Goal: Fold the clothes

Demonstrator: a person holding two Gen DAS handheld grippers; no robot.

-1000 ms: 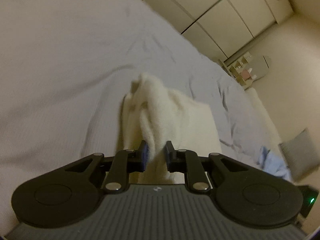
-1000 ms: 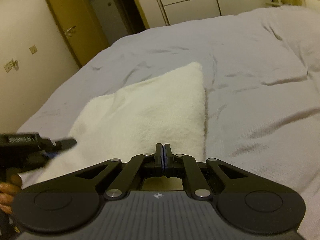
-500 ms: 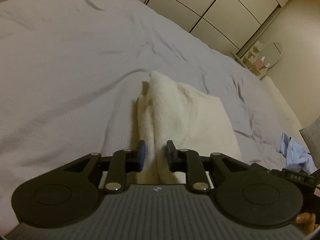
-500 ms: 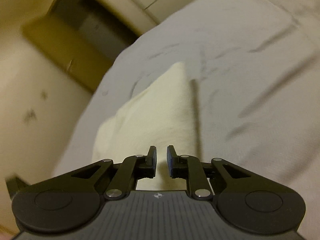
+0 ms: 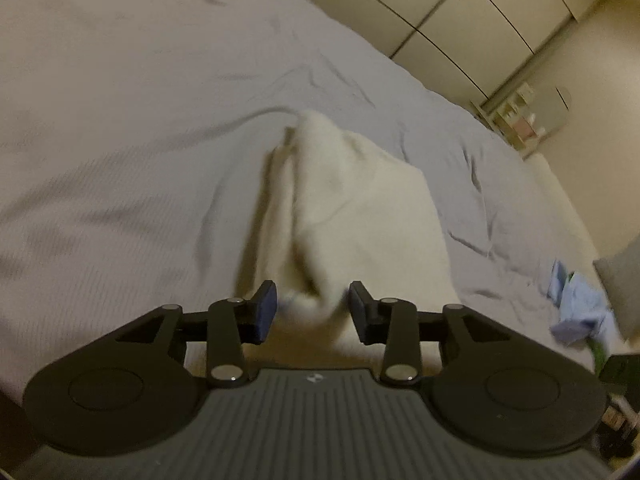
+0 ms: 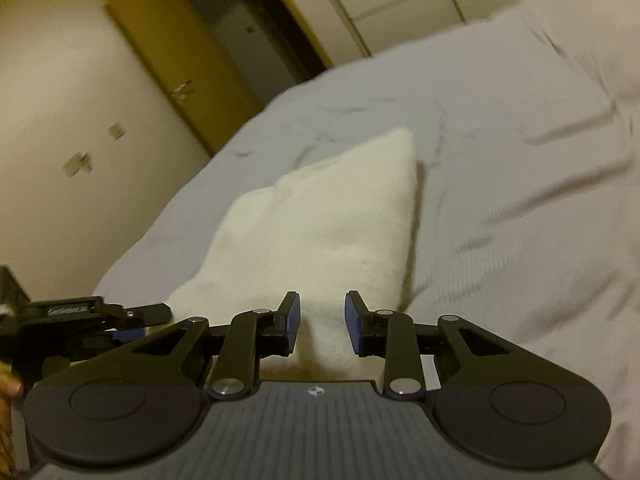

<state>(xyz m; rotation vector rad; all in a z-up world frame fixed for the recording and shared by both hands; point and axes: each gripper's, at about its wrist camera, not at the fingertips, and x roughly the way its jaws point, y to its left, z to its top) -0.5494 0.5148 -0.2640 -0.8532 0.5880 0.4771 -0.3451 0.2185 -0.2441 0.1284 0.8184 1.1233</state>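
**Both tongs letting go over a folded cream garment**

The left tongs [image 5: 313,312] are opening, their pads standing apart with a fold of the cream garment [image 5: 352,216] lying between them but no longer pinched; the right tongs [image 6: 322,322] are opening too, parted over the near edge of the same garment [image 6: 320,232], whose cloth is showing in the gap without the pads pressing on it; in the right wrist view the left tongs [image 6: 132,322] are reaching in from the left edge beside the garment's near corner, with a bit of the person's hand [image 6: 8,388] behind them. The garment is lying folded on the grey bedspread [image 5: 120,140], near the bed's close edge; a bundle of light blue cloth [image 5: 576,312] is sitting well apart, by a grey cushion [image 5: 624,280]; pale wardrobe doors [image 5: 460,12] are standing beyond the bed; a yellowish door [image 6: 172,64] is showing in the right wrist view.
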